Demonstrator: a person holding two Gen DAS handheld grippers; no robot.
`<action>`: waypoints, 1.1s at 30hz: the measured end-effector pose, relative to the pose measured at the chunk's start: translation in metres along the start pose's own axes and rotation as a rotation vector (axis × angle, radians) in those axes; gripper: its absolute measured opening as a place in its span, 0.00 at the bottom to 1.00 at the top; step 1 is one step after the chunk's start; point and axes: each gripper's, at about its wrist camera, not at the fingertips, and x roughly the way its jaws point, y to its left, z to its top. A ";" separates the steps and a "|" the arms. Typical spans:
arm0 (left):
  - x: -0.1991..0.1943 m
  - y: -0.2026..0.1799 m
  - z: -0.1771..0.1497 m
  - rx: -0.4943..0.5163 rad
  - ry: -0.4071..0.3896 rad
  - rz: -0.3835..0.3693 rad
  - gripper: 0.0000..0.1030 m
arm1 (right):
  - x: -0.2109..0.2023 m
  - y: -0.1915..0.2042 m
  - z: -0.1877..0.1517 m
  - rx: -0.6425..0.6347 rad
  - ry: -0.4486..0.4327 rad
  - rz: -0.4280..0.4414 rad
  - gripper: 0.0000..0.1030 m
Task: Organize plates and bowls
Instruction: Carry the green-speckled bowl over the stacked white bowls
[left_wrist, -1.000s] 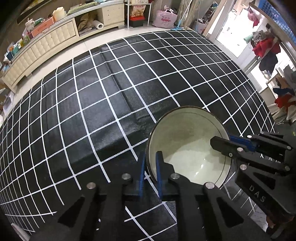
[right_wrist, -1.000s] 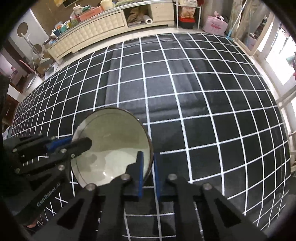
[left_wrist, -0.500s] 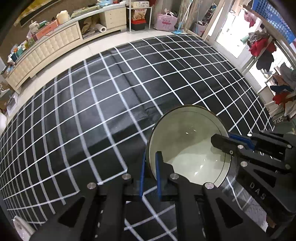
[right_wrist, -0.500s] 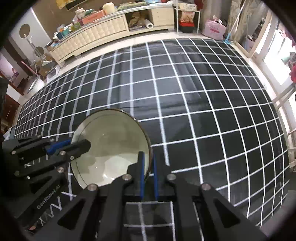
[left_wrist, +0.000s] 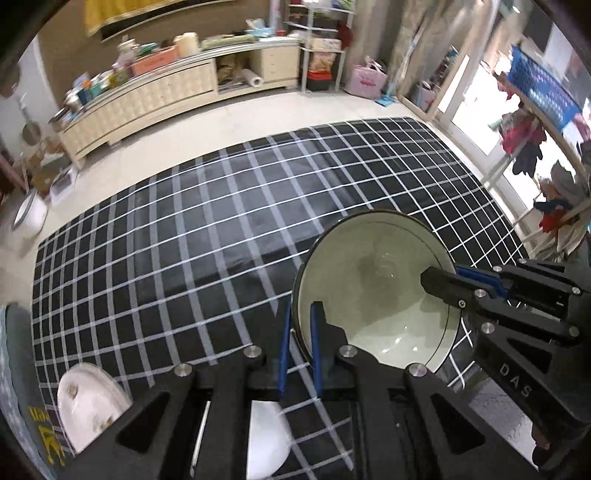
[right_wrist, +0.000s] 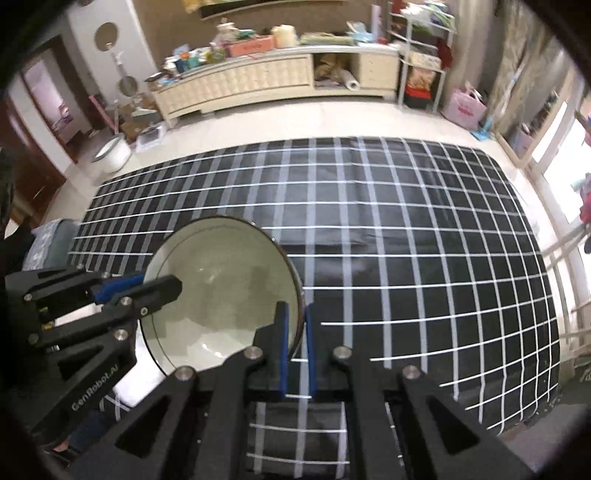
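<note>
Pale bowl (left_wrist: 373, 291) hangs clamped by opposite rims in left gripper (left_wrist: 300, 345) and right gripper (right_wrist: 295, 345).

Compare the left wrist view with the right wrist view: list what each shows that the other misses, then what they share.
Only the left wrist view shows two more dishes near its bottom edge: a white floral plate and a plain white dish, partly hidden behind the left gripper.

Only the right wrist view shows a dark doorway at the left of the room.

Both show the large bowl, each gripper clamped on opposite sides of its rim, the right gripper included, over the black grid mat, with the cream cabinet behind.
</note>
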 end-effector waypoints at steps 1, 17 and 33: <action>-0.008 0.008 -0.006 -0.011 -0.006 0.003 0.09 | -0.002 0.010 -0.001 -0.012 -0.004 0.004 0.11; -0.040 0.090 -0.099 -0.105 0.046 0.053 0.09 | 0.020 0.107 -0.043 -0.117 0.066 0.061 0.11; 0.016 0.100 -0.121 -0.114 0.132 0.061 0.09 | 0.071 0.115 -0.064 -0.125 0.184 0.066 0.11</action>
